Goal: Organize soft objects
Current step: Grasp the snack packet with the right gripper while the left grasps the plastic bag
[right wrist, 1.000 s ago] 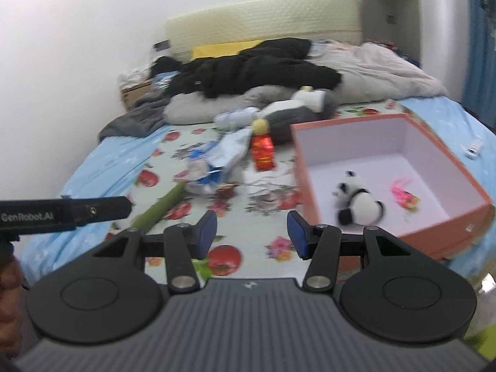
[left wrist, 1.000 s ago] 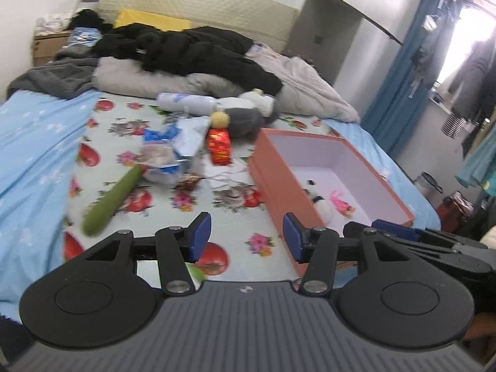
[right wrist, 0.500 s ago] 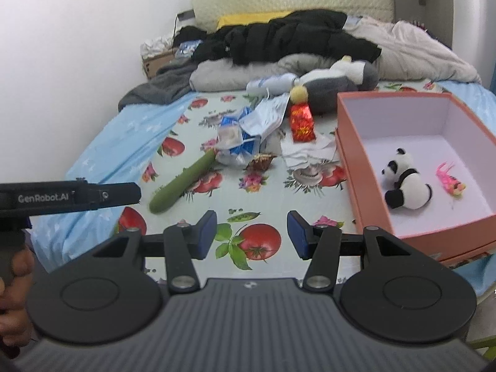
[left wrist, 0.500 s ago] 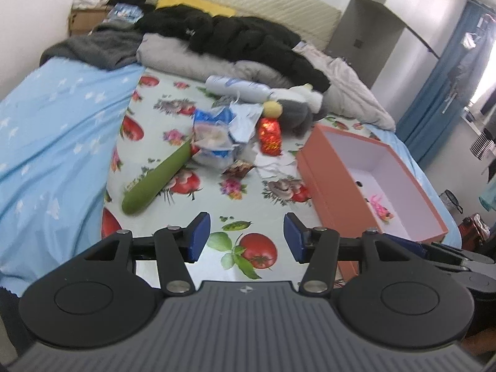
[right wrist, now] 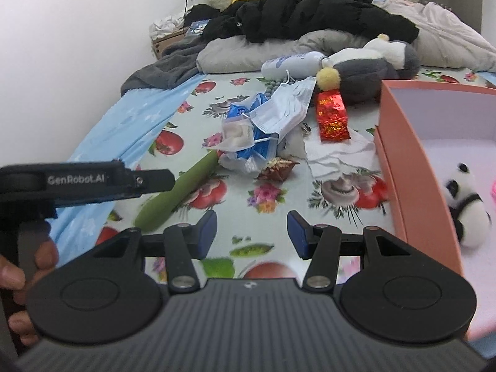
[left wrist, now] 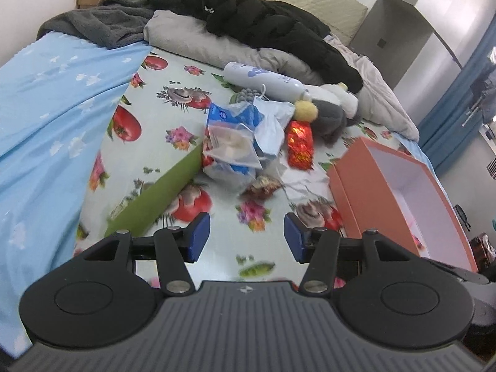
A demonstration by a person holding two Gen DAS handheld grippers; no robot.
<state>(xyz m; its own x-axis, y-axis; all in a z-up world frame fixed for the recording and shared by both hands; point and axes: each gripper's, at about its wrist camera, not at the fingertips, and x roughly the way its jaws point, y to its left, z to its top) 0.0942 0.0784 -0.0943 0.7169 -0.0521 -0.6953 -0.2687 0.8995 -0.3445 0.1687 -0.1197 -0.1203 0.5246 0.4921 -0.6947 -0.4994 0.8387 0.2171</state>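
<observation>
Left gripper (left wrist: 246, 237) hovers with jaws apart over the fruit-print bedsheet (left wrist: 223, 235), the long green plush cucumber (left wrist: 158, 198) just left. Right gripper (right wrist: 251, 235), likewise spread and empty, has the small panda plush (right wrist: 468, 207) inside the orange cardboard box (right wrist: 412, 179) rightward.

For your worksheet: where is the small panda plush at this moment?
In the right wrist view, the panda plush lies inside the orange box at the right edge, beside something pink.

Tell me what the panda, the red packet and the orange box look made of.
Panda: plush, fuzzy black-and-white pile. Red packet: probably foil or metallised plastic, given its crinkled, glinting surface. Orange box: likely cardboard, with thin, stiff, matte walls and a pale lining.
</observation>
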